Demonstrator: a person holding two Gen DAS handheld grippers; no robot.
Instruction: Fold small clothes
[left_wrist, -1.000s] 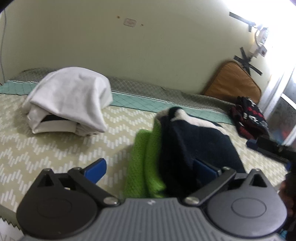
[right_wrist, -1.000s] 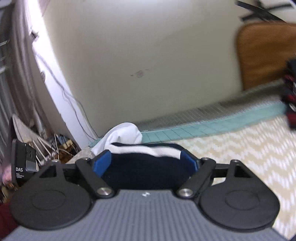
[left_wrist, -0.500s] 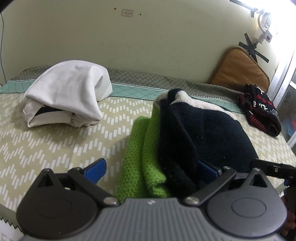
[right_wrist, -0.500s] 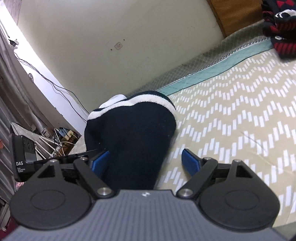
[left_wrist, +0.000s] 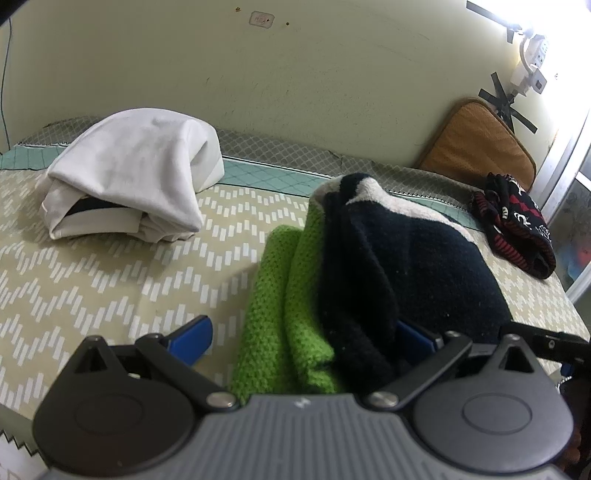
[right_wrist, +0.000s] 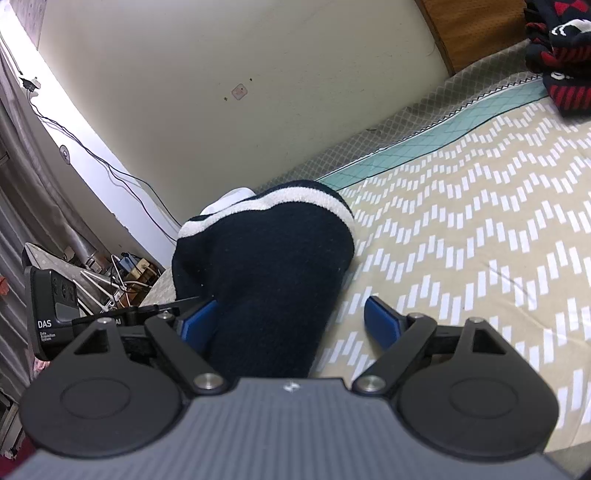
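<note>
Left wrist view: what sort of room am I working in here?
Most likely a bedroom in a home. The clothes lie on a bed sheet with a zigzag print, a brown cushion leans against the painted wall, and a folded white garment sits on the sheet.

Chevron bedspread (left_wrist: 110, 280) carries white bundle (left_wrist: 129, 173), green-navy knits (left_wrist: 351, 280), red-black garment (left_wrist: 517, 225).

Left handheld gripper (left_wrist: 301, 338): ribbed grey plastic body bearing a small white logo, two black round pivot housings, black linkage arms with silver screws, and blue-padded fingers (left_wrist: 190, 336). Right handheld gripper (right_wrist: 291, 321): identical build, blue pads (right_wrist: 382, 321); a black box labelled "DAS" (right_wrist: 51, 314) sits at its left.
</note>
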